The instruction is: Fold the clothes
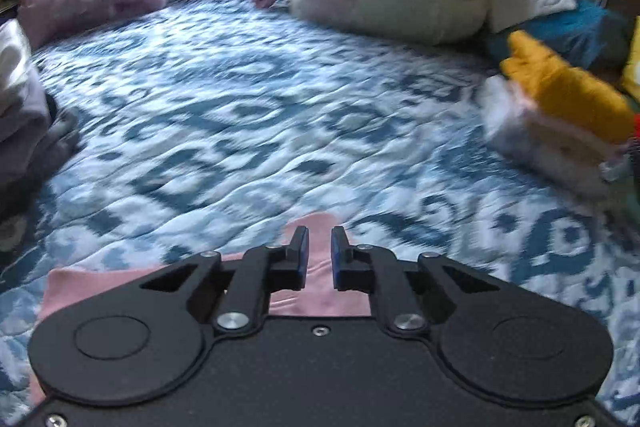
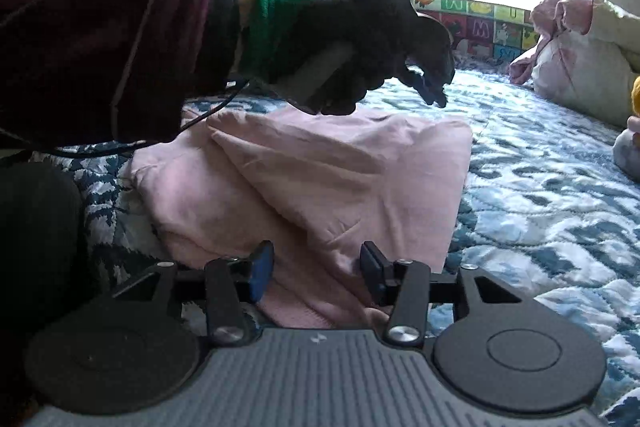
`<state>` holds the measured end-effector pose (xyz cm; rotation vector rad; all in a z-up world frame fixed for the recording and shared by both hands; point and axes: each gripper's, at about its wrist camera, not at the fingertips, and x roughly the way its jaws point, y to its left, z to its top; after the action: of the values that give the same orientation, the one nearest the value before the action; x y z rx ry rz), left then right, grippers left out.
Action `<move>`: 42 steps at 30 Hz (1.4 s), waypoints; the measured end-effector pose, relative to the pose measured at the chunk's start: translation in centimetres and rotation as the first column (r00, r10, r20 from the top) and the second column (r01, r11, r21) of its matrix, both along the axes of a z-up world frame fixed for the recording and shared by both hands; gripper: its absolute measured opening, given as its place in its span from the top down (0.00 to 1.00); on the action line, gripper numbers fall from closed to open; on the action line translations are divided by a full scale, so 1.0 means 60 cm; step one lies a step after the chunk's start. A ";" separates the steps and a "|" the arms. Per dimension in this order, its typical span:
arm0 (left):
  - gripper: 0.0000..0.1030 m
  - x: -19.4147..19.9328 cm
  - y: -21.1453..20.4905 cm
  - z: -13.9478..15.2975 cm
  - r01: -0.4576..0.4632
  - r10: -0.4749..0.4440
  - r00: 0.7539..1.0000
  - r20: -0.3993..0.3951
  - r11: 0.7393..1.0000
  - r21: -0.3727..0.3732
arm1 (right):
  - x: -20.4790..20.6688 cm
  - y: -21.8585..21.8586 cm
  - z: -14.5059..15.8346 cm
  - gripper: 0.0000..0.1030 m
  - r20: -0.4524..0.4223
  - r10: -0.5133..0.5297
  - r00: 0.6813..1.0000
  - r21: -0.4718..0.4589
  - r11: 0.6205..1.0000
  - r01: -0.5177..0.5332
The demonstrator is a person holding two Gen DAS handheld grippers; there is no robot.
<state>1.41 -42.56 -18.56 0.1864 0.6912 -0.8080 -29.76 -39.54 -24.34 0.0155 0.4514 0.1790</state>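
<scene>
At the bottom of the right wrist view, the right gripper (image 2: 316,269) is seen with fingers apart, the near edge of the pink garment (image 2: 320,179) lying between them but not clamped. The garment is spread on the bed (image 2: 540,187), partly folded, its long axis running away toward the upper left. Above its far end the left gripper (image 2: 434,89) is held, fingers nearly together on nothing.

The colourful alphabet panel (image 2: 480,23) behind the bed shows single letters on its squares. An "M" on a dark red square and a "U" on a green one can be read; the others are too blurred.
</scene>
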 end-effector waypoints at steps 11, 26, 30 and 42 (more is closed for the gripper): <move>0.57 -0.019 0.032 0.030 -0.041 0.037 0.998 0.054 0.997 0.066 | 0.016 -0.002 -0.005 0.51 -0.050 0.001 0.999 0.025 1.000 0.000; 0.56 -0.127 0.462 0.041 -0.504 0.456 0.841 -0.290 0.856 -0.116 | -0.007 0.014 0.023 0.47 0.035 -0.052 0.998 -0.033 0.998 0.053; 0.56 -0.134 0.479 0.006 -0.547 0.460 0.801 -0.384 0.822 -0.156 | 0.009 0.011 0.004 0.46 -0.042 -0.046 0.998 -0.021 0.999 0.045; 0.98 -0.090 0.435 -0.017 -0.610 0.507 0.761 -0.405 0.772 -0.179 | 0.003 0.021 0.003 0.46 0.034 -0.022 0.999 -0.027 0.999 0.023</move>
<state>-3.98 -16.49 -19.56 -0.4446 0.8751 -0.3406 -29.56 -38.30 -24.16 -0.0090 0.4203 0.1508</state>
